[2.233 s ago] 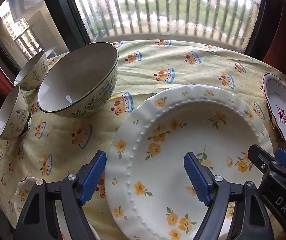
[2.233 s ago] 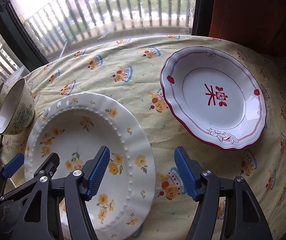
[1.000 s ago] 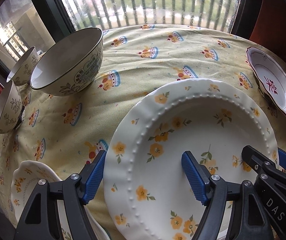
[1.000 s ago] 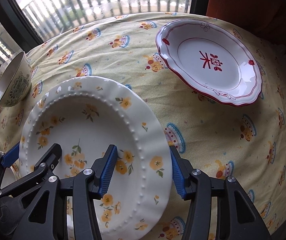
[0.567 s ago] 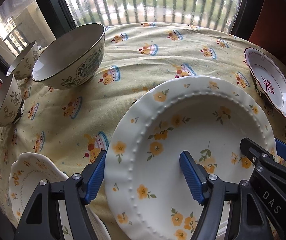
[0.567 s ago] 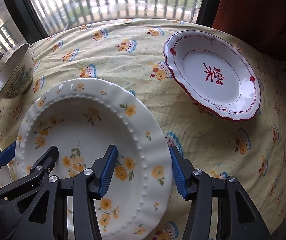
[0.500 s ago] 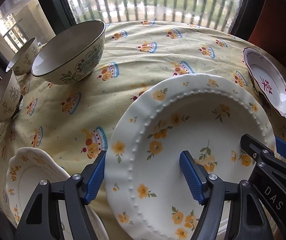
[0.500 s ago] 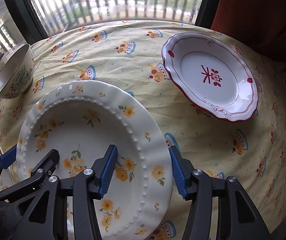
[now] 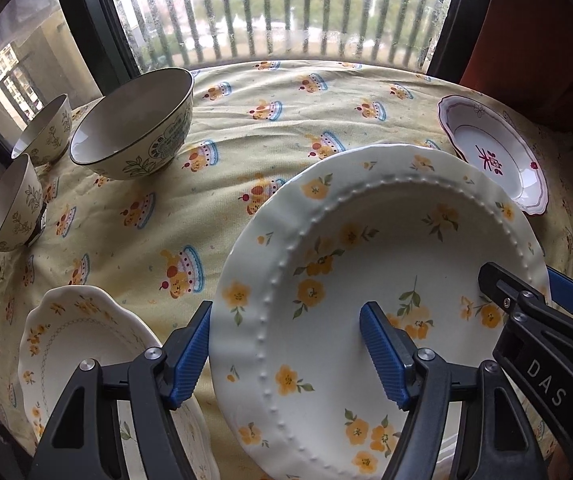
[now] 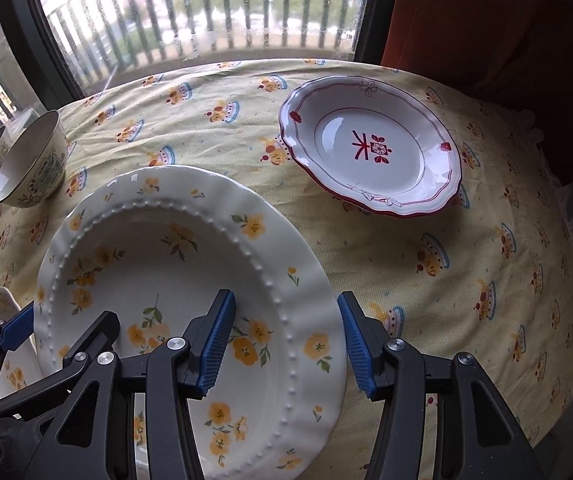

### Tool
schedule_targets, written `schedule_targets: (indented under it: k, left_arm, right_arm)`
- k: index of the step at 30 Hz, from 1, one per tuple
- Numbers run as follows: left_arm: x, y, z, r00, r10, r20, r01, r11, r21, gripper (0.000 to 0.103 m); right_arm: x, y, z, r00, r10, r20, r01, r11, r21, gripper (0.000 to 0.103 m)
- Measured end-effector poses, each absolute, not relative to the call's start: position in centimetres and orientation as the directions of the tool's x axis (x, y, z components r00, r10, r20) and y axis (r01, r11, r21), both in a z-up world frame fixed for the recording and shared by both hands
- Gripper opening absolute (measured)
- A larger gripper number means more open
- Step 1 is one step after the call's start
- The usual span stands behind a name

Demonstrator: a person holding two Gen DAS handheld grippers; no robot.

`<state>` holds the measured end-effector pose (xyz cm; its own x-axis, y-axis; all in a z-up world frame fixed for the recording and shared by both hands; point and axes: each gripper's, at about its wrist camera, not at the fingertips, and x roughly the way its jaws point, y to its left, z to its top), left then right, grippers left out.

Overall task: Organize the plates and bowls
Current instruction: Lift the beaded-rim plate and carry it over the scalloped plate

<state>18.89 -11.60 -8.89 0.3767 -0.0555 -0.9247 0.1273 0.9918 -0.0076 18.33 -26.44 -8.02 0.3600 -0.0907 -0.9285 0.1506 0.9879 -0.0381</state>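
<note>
Left gripper (image 9: 284,354) and right gripper (image 10: 284,342) each straddle opposite rims of the yellow-flowered plate (image 9: 386,280), jaws spread, above the tablecloth (image 9: 222,140). Plate now raised, nearer the scalloped plate (image 9: 78,344).

**Plates and bowls as they lie**

Your big cream plate (image 9: 386,280) with yellow flowers and a beaded ring sits tilted, near edge raised. To its left lies a smaller scalloped floral plate (image 9: 86,344). Far right rests a red-rimmed white plate (image 10: 370,148) with a red centre mark. At far left you have one large leaf-patterned bowl (image 9: 134,120) and two small bowls (image 9: 10,204), all upright.
</note>
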Motion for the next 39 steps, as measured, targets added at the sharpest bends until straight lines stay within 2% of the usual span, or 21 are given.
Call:
schedule_targets:
  k: [10,20,39]
  left_arm:
    - [17.2,-8.5,-6.1,0.416,-0.087,-0.905,0.148,0.989,-0.028,0.073]
    - [15.5,-3.3,-5.9,0.4,-0.108,-0.91,0.137,0.989,-0.057,0.073]
    - [13.4,5.7,-9.4,0.316,-0.106,-0.943,0.108,0.991,-0.075,0.073]
  right_arm:
    - [16.1,-23.6,-5.2,0.389,-0.12,-0.914,0.17,0.984,-0.056,0.057]
    - [14.6,-18.5,-4.7,0.384,-0.132,-0.914,0.169,0.983,-0.071,0.057]
    - [13.3,-8.2,-7.0,0.325,-0.146,-0.934,0.123,0.986,-0.112,0.057]
